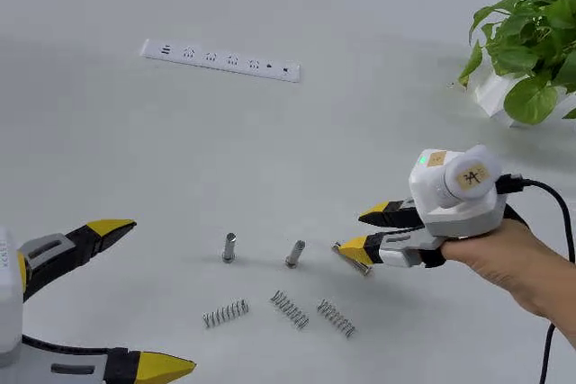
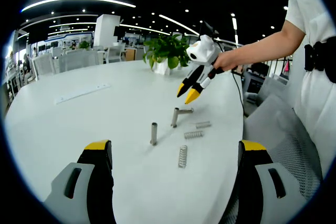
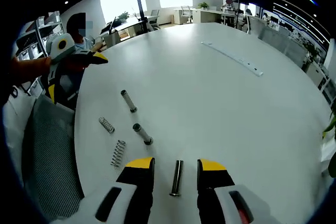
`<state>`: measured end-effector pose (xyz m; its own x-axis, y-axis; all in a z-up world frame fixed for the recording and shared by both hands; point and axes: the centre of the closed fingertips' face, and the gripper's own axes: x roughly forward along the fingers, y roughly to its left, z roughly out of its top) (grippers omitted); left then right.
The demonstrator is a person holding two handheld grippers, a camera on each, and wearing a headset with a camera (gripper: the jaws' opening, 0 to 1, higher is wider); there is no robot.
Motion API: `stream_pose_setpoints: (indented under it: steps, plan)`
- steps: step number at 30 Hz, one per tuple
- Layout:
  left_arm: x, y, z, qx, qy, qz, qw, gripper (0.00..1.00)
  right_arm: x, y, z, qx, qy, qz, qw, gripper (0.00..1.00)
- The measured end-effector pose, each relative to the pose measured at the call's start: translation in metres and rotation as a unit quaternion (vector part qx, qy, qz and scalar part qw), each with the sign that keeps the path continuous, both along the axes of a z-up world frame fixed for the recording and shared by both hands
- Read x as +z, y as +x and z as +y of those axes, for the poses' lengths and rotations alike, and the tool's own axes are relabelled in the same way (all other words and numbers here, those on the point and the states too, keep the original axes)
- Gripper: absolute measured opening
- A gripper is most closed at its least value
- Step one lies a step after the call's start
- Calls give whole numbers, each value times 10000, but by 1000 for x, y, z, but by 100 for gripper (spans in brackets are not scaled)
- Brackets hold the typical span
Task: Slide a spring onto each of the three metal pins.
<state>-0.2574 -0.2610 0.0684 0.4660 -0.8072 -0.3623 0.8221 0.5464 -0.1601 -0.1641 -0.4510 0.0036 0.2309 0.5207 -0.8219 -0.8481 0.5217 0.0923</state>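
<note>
Nearest of all, the black, yellow-tipped left tongs (image 1: 164,294) were spread wide over the pale grey worktop (image 1: 108,132), gripping nothing. Just ahead of them, three small coiled wire springs lay flat in a loose row, loose on the worktop and apart from one another: the left spring (image 1: 225,314), the middle spring (image 1: 289,309) and the right spring (image 1: 336,318).

A little beyond the springs, two short metal pins stood upright, the left upright pin (image 1: 229,247) and the middle upright pin (image 1: 295,254), near each other but not touching. To their right the third metal pin (image 3: 176,178) lay on its side.

The black, yellow-tipped right tongs (image 1: 351,231), held in a hand (image 1: 499,254), were over that lying pin, jaws apart. In the right gripper view the pin sat between the two yellow tips with a gap on either side. The left gripper view showed the tips raised above it, clear of the metal.

Further back, a long white power strip (image 1: 220,59) lay flat. At the far right edge stood a leafy green plant in a white pot (image 1: 531,33).
</note>
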Motion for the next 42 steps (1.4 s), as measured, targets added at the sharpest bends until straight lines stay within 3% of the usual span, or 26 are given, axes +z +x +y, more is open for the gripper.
stream_pose_setpoints:
  steps: [16,27,42]
  plan:
    - [-2,3,-3,14,-72,50,10000,99,-34,2,0,466,-693,396,9957,14]
    - [-5,4,-3,80,-119,98,9998,99,-44,2,2,519,-802,610,9936,8]
    - [-6,5,-2,107,-161,109,9998,99,-47,1,3,499,-855,611,9932,6]
